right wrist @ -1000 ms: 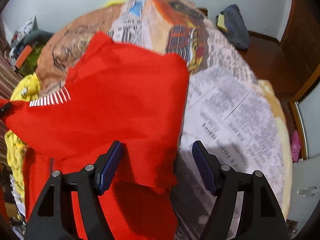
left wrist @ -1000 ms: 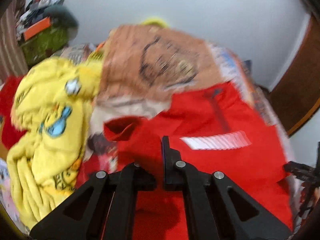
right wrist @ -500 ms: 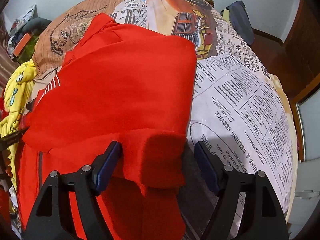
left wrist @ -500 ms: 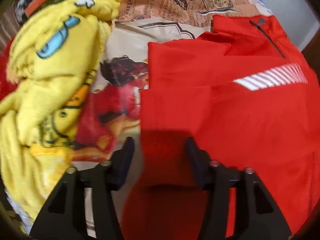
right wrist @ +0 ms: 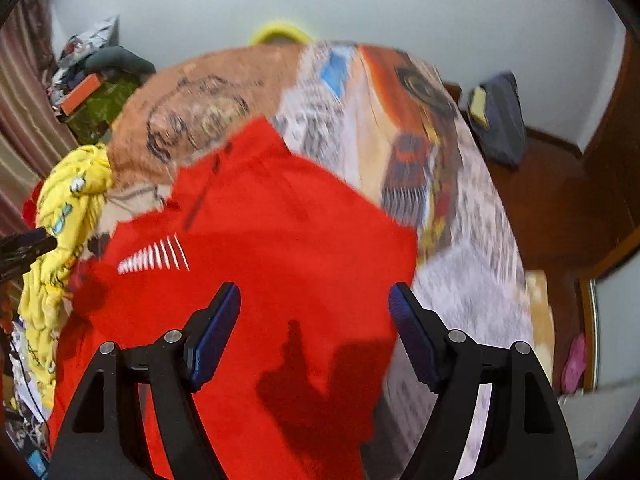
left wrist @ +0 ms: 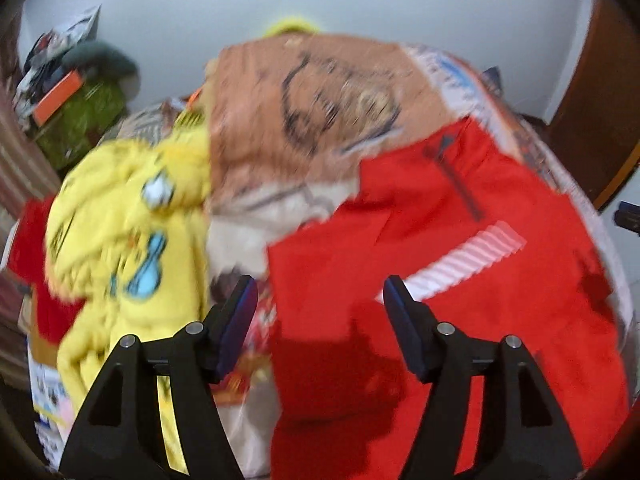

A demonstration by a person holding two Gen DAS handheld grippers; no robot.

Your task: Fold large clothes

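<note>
On the bed (right wrist: 472,280) lies the red top (right wrist: 280,248), folded over itself, zip and white stripes facing up. A second ago the left gripper (left wrist: 316,300) was pinching it; now its jaws are opening, nothing between them. The right gripper (right wrist: 314,308) hangs wide apart, empty. So this fold looks done. A yellow blanket (left wrist: 120,240) sits beside it.

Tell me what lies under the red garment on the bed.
The red garment rests on a bedspread printed with newspaper text and pictures, which shows around its top and right edges. Whatever part of the print sits directly beneath it is covered.
</note>
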